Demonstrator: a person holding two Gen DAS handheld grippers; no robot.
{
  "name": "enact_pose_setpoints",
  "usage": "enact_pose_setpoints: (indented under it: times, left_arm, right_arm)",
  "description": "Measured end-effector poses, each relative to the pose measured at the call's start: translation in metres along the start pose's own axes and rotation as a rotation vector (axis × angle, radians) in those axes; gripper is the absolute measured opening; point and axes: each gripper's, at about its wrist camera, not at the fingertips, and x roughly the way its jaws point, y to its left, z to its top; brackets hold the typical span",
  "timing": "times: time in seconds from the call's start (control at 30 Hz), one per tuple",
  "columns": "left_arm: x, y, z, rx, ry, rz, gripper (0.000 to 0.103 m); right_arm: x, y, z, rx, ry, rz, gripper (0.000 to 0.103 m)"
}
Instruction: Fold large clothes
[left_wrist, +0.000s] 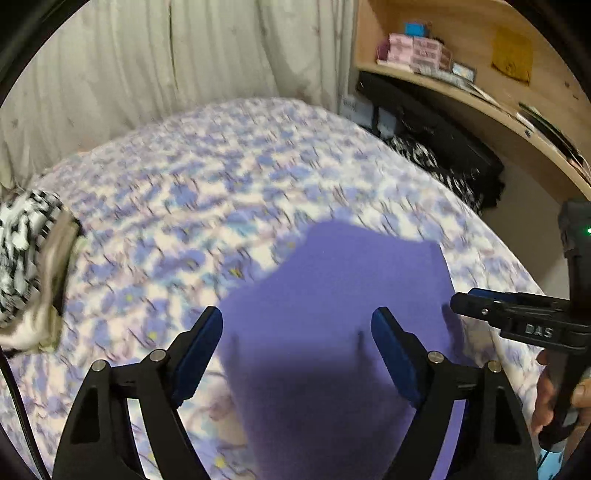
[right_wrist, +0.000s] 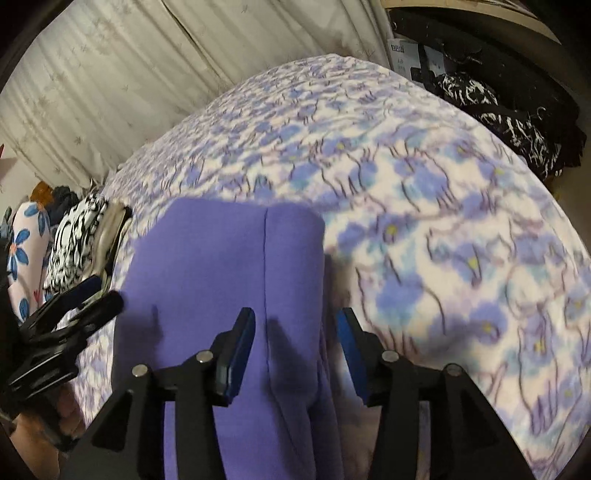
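A folded purple garment (right_wrist: 229, 280) lay on the floral bedspread (right_wrist: 424, 221), bare bed stretching toward twelve and three o'clock. The left gripper (left_wrist: 297, 328) stood wide above it; the right gripper (right_wrist: 295, 328) hung partly open, gripping nothing. Folded clothes (right_wrist: 74, 240) sat at nine o'clock.

A bed (right_wrist: 424, 192) covered with a white spread printed in blue flowers carries a folded purple garment (right_wrist: 221, 266) at its near edge and a stack of folded clothes, black-and-white print on top (left_wrist: 22, 254), at its left edge.
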Motion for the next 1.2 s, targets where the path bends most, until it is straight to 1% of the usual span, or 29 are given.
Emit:
enact_pose_setpoints:
  times: [0.03, 0.07, 0.1, 0.13, 0.23, 0.3, 0.37, 0.43, 0.47, 0.5, 0.57, 0.6, 0.63, 0.67, 0.73, 0.77, 0.8, 0.9, 1.0, 1.1, 1.17, 1.2]
  left_arm:
    - [-0.001, 0.002, 0.003, 0.011, -0.007, 0.023, 0.07]
    - [0.001, 0.004, 0.005, 0.026, -0.003, 0.06, 0.067]
    - [0.004, 0.006, 0.006, 0.029, 0.01, 0.084, 0.062]
    - [0.008, 0.009, 0.007, 0.025, 0.022, 0.091, 0.056]
    - [0.026, 0.019, 0.003, -0.026, 0.096, 0.059, 0.047]
    - [0.035, 0.024, 0.0, -0.062, 0.109, 0.03, 0.047]
    - [0.041, 0.024, -0.001, -0.071, 0.118, 0.006, 0.047]
    - [0.049, 0.023, -0.002, -0.085, 0.142, -0.023, 0.047]
    - [0.054, 0.022, -0.001, -0.094, 0.16, -0.038, 0.047]
    - [0.058, 0.02, -0.001, -0.094, 0.167, -0.038, 0.047]
    - [0.063, 0.012, 0.002, -0.061, 0.171, -0.012, 0.05]
    - [0.066, 0.007, 0.002, -0.04, 0.17, 0.006, 0.052]
    - [0.068, 0.004, 0.002, -0.025, 0.168, 0.018, 0.054]
    - [0.071, -0.001, 0.001, -0.001, 0.16, 0.038, 0.055]
    - [0.074, -0.004, 0.001, 0.018, 0.151, 0.053, 0.056]
    - [0.075, -0.005, 0.001, 0.02, 0.145, 0.059, 0.056]
    - [0.074, -0.005, 0.001, 0.013, 0.14, 0.061, 0.056]
    - [0.07, -0.001, 0.001, -0.011, 0.127, 0.045, 0.057]
    - [0.062, 0.006, 0.0, -0.037, 0.116, 0.024, 0.059]
    - [0.052, 0.013, 0.0, -0.079, 0.126, -0.013, 0.06]
    - [0.044, 0.014, -0.001, -0.091, 0.129, -0.029, 0.063]
    - [0.038, 0.014, -0.002, -0.089, 0.131, -0.036, 0.067]
  right_arm:
    - [0.002, 0.003, 0.005, -0.006, -0.012, 0.001, 0.047]
    - [0.002, 0.007, 0.01, -0.01, -0.03, 0.0, 0.047]
    - [0.002, 0.011, 0.012, -0.015, -0.045, -0.004, 0.047]
    - [0.002, 0.016, 0.016, -0.022, -0.065, -0.01, 0.047]
    - [0.005, 0.031, 0.022, -0.053, -0.099, 0.002, 0.047]
    - [0.018, 0.039, 0.024, -0.095, -0.09, -0.011, 0.047]
    - [0.039, 0.038, 0.023, -0.114, -0.042, -0.053, 0.047]
    - [0.062, 0.027, 0.021, -0.104, 0.026, -0.095, 0.044]
    - [0.067, 0.022, 0.02, -0.101, 0.042, -0.116, 0.044]
    - [0.072, 0.017, 0.018, -0.098, 0.052, -0.137, 0.044]
    - [0.074, 0.006, 0.017, -0.068, 0.059, -0.135, 0.045]
    - [0.075, 0.002, 0.016, -0.056, 0.063, -0.14, 0.048]
    - [0.078, -0.002, 0.015, -0.045, 0.068, -0.144, 0.054]
    - [0.082, -0.005, 0.013, -0.036, 0.077, -0.145, 0.057]
    - [0.092, -0.011, 0.009, -0.007, 0.098, -0.138, 0.065]
    - [0.094, -0.014, 0.009, 0.006, 0.101, -0.13, 0.067]
    - [0.095, -0.017, 0.009, 0.02, 0.102, -0.118, 0.069]
    - [0.092, -0.022, 0.009, 0.045, 0.101, -0.087, 0.069]
    - [0.082, -0.02, 0.009, 0.056, 0.08, -0.068, 0.069]
    - [0.07, -0.016, 0.011, 0.056, 0.055, -0.063, 0.07]
    - [0.059, -0.012, 0.011, 0.05, 0.041, -0.066, 0.07]
    - [0.054, -0.01, 0.011, 0.046, 0.036, -0.064, 0.07]
